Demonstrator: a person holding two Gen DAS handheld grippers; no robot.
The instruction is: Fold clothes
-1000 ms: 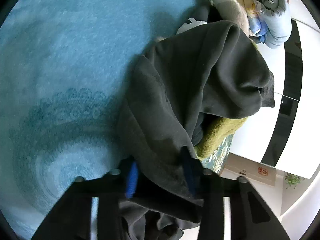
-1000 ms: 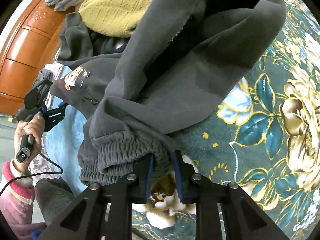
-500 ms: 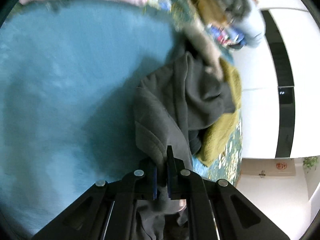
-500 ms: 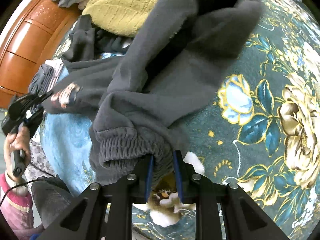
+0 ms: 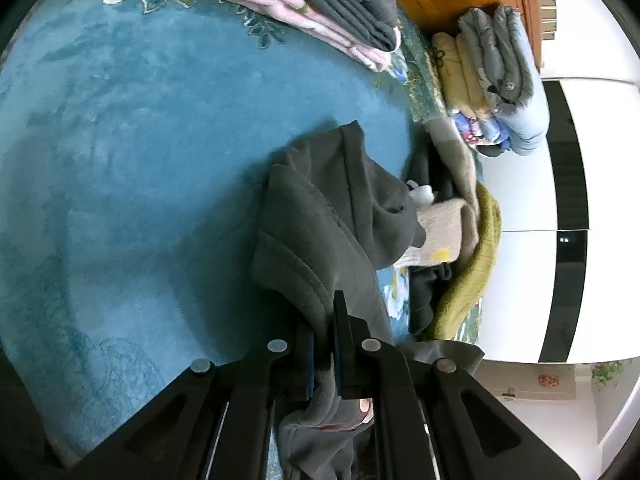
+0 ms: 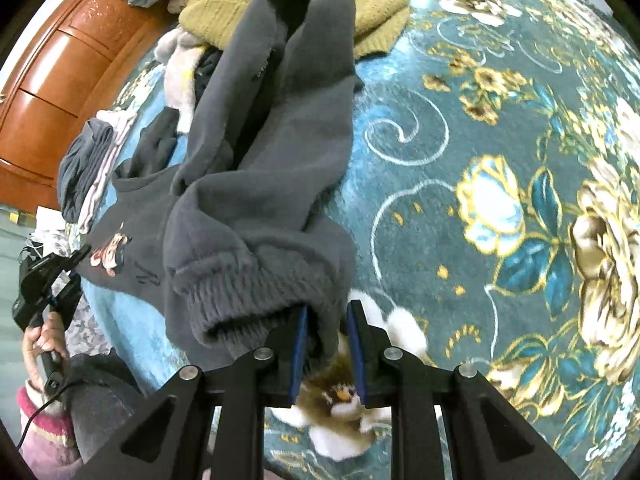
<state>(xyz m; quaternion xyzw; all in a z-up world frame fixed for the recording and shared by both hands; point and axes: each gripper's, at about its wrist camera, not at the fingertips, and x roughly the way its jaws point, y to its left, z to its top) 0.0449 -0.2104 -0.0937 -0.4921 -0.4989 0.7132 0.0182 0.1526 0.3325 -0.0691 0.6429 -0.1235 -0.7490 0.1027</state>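
A dark grey sweatshirt [image 6: 260, 168] with a small cartoon print lies stretched over the teal floral blanket [image 6: 460, 184]. My right gripper [image 6: 326, 320] is shut on its ribbed cuff end, low in the right wrist view. In the left wrist view my left gripper [image 5: 322, 340] is shut on a fold of the same grey sweatshirt [image 5: 320, 208], which trails away over the plain teal blanket [image 5: 140, 160]. At the left edge of the right wrist view the left gripper [image 6: 78, 258] shows in a hand, at the sweatshirt's printed end.
A loose pile with an olive knitted sweater [image 6: 288, 4] and a beige garment [image 5: 444, 228] lies past the sweatshirt. Folded pink and grey clothes [image 5: 320, 4] are stacked at the blanket's far side, rolled bedding [image 5: 496, 76] beside a wooden cabinet [image 6: 60, 76]. A person's pink sleeve [image 6: 44, 436] is at lower left.
My left gripper closed on the sweatshirt's fold and pulled away from the pile, drawing the garment out flatter. The right gripper stayed put, holding the cuff.
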